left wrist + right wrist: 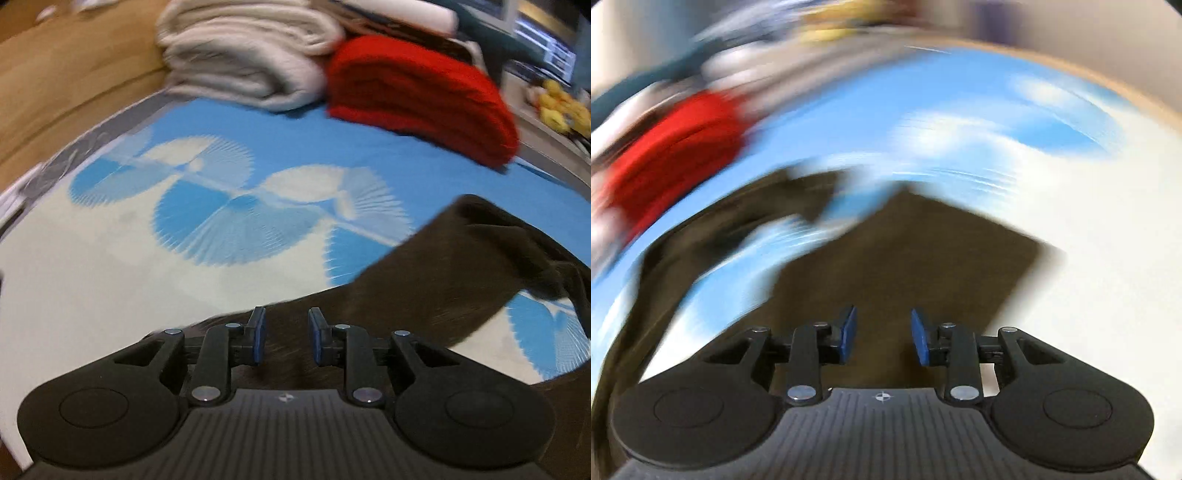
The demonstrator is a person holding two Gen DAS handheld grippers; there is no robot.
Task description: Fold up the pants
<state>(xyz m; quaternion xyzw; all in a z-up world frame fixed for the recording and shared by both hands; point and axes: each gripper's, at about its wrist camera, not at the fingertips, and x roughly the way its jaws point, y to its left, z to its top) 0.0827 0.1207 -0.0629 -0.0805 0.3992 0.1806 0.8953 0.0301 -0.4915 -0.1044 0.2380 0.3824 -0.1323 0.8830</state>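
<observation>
1. Left gripper [286, 338]: jaws parted, blue pads [259, 338] apart with a clear gap, nothing held. Positioned just above the near edge of the pants [436, 280].
2. Right gripper [882, 338]: jaws parted wide, blue pads [921, 341] apart, nothing held. Positioned above the pants [905, 266].
3. Pants: dark brown, lying on the mat [147, 266]. In the left view, spread from near centre toward the right, one end raised in a fold at far right. In the right view, a flat angular panel ahead of the pads, a second strip curving along the left edge.
4. Mat: blue with white fan patterns, cream toward the near left.
5. Far side: folded beige blanket [243, 55] at left, folded red blanket [424, 96] just beside it at right.
6. Far right: yellow items [561, 107], blurred, not identifiable.
7. Writing: none legible; small round crosshair mark [284, 397] on each gripper body only.
8. Right view heavily blurred; far details not distinguishable.
</observation>
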